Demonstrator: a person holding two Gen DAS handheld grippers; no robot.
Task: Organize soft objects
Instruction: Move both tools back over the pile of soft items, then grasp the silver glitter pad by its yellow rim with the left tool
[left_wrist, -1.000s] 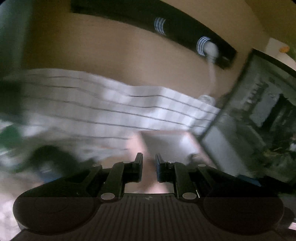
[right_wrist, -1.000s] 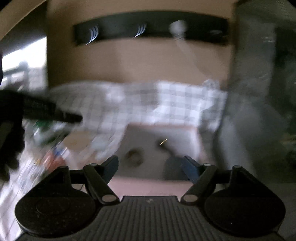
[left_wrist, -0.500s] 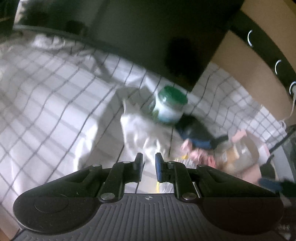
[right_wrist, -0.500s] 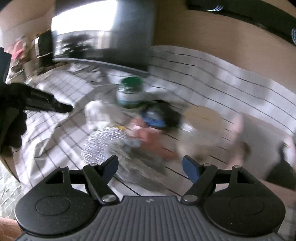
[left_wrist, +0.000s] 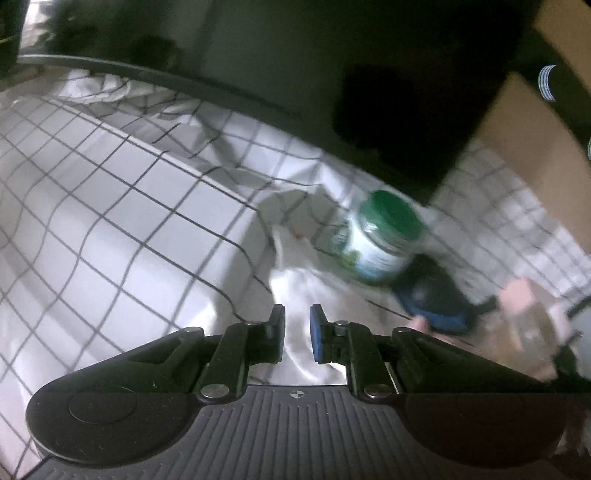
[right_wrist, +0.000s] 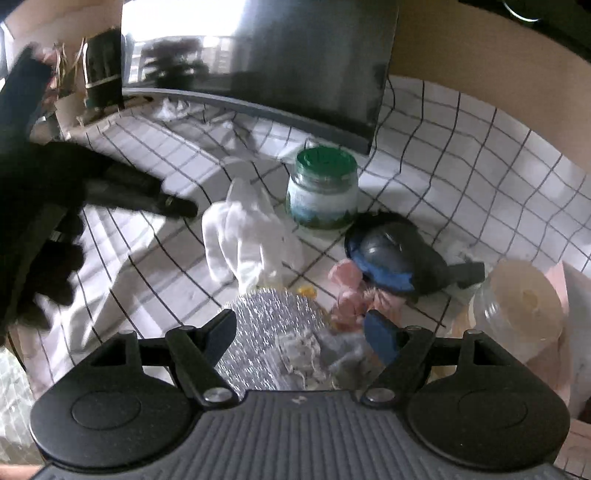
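A crumpled white cloth (right_wrist: 248, 236) lies on the checked tablecloth (right_wrist: 443, 155), left of a green-lidded jar (right_wrist: 323, 188). A pink soft item (right_wrist: 349, 291) lies beside a dark blue and black object (right_wrist: 395, 258). A silver mesh pouch (right_wrist: 273, 336) lies just before my right gripper (right_wrist: 301, 332), which is open and empty. My left gripper (left_wrist: 297, 332) is nearly shut with nothing between its fingers, hovering over the white cloth (left_wrist: 306, 291). It also shows at the left of the right wrist view (right_wrist: 173, 203).
A dark monitor (right_wrist: 295, 62) stands behind the jar (left_wrist: 384, 236). A clear jar with a pale lid (right_wrist: 524, 299) sits at the right. The dark object shows in the left wrist view (left_wrist: 432, 299). A brown wall (right_wrist: 498, 74) rises behind.
Both cameras swung from the wall down to the table a second ago. Since half a second ago both grippers have moved closer to the cloth and the jar. Jaw openings are unchanged.
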